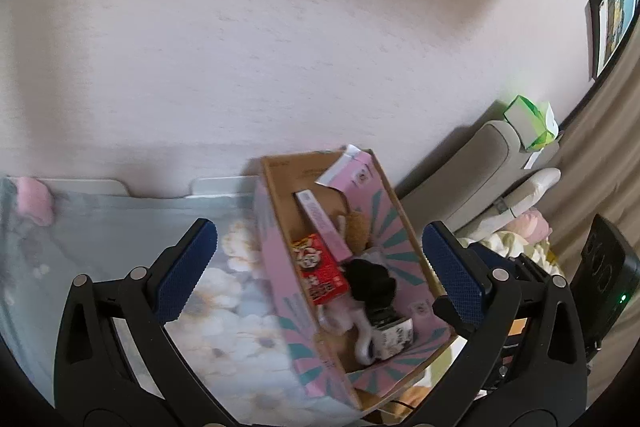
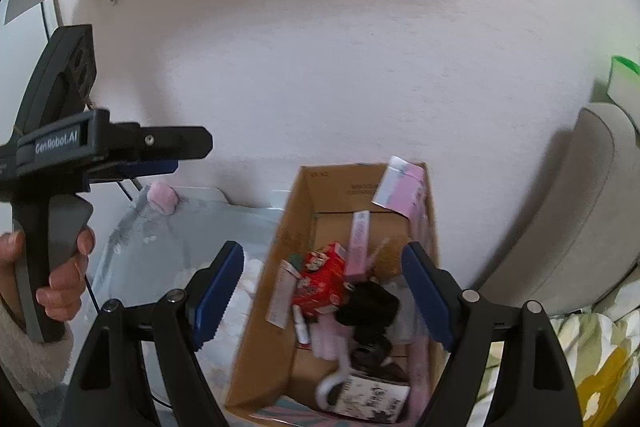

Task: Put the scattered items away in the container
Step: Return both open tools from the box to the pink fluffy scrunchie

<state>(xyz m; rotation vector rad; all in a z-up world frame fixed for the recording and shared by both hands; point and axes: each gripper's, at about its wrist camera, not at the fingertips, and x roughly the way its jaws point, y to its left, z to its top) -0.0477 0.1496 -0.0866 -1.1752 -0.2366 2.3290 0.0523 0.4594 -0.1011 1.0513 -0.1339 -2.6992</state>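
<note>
A cardboard box point(image 1: 276, 227) with pink patterned sides stands open on a pale blue floral cloth point(image 1: 224, 307). Inside lie a red packet point(image 1: 320, 267), a long pink carton point(image 1: 320, 223), a black bundle point(image 1: 370, 279) and a black-and-white patterned carton point(image 1: 394, 339). My left gripper point(image 1: 320, 271) hangs open above the box's left side, nothing between its pads. My right gripper point(image 2: 324, 295) is open over the box point(image 2: 288, 235), above the red packet point(image 2: 320, 279), gripping nothing. A pink roll point(image 2: 162, 197) lies on the cloth at the far left, by the wall.
A hand point(image 2: 60, 267) holds the left gripper's handle at the left of the right wrist view. A grey armchair point(image 1: 480, 163) stands right of the box, with a green tissue box point(image 1: 528, 123) on it. Yellow-flowered bedding point(image 2: 600, 367) lies at the lower right. A wall is close behind.
</note>
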